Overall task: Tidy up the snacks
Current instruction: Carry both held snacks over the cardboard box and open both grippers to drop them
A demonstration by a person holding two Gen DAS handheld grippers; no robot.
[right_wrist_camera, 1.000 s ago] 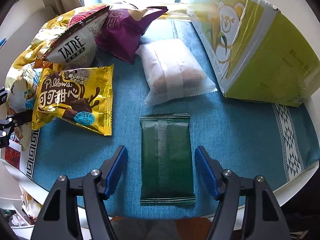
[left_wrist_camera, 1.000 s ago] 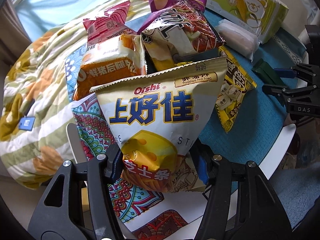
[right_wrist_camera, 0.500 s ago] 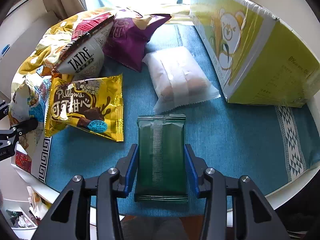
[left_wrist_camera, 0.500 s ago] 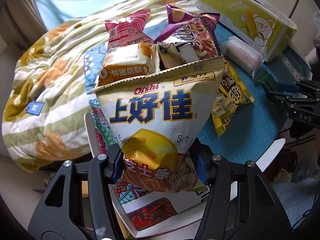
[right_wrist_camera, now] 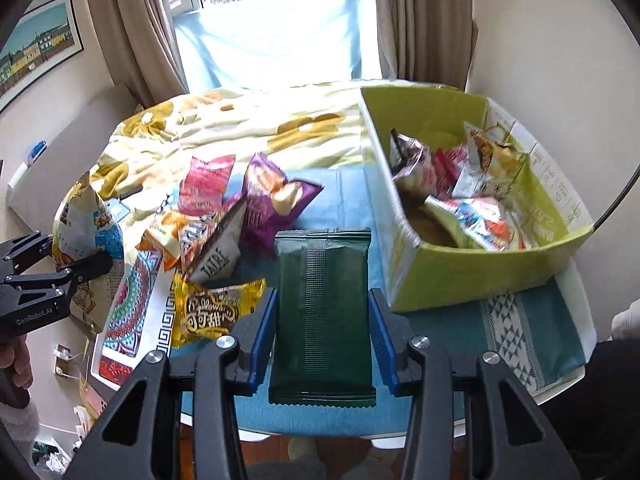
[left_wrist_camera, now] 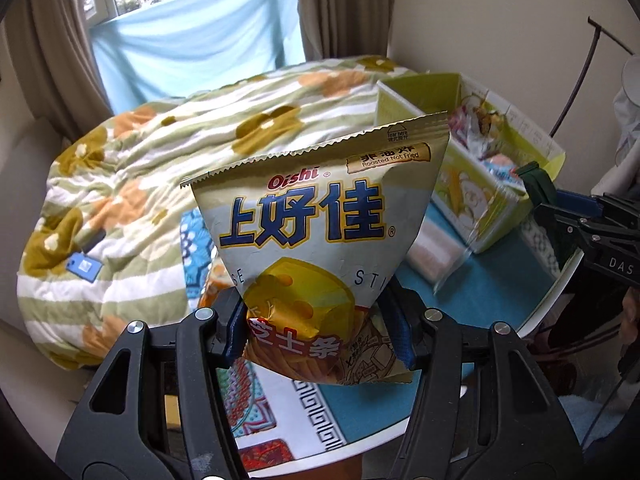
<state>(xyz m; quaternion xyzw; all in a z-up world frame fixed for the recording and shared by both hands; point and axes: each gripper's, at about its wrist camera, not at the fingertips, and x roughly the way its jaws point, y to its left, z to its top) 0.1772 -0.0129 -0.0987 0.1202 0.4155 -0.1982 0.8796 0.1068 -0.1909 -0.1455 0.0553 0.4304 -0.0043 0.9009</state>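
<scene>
A: Between the blue pads of the left tongs (left_wrist_camera: 320,334), the Oishi cheese-stick bag (left_wrist_camera: 320,236) is standing upright, and the pads are squeezing its lower part from both sides. It is hanging in the air above the near left part of the bench (left_wrist_camera: 472,300).

B: And in the right tongs (right_wrist_camera: 322,338)?

A: They are clamping a dark green flat packet (right_wrist_camera: 323,312) by its long edges. It is pointing away from the camera and is also hanging clear of the blue cloth (right_wrist_camera: 352,416) that is covering the bench.

B: What is lying around them?

A: Just left of the green packet, a yellow Pillows bag (right_wrist_camera: 212,312) is lying on the cloth. Beyond it, a white Tatre bag (right_wrist_camera: 218,252), a purple bag (right_wrist_camera: 272,200), a pink bag (right_wrist_camera: 204,180) and an orange one (right_wrist_camera: 168,236) are leaning together in a heap. In the left view, a white translucent pack (left_wrist_camera: 434,254) is lying to the right of the Oishi bag.

B: And the box?

A: The green carton (right_wrist_camera: 460,280) is sitting at the far right of the bench, open at the top, with several snack bags (right_wrist_camera: 472,204) already inside. Behind the bench, a flowered quilt (left_wrist_camera: 152,168) is spreading over a bed below the window.
</scene>
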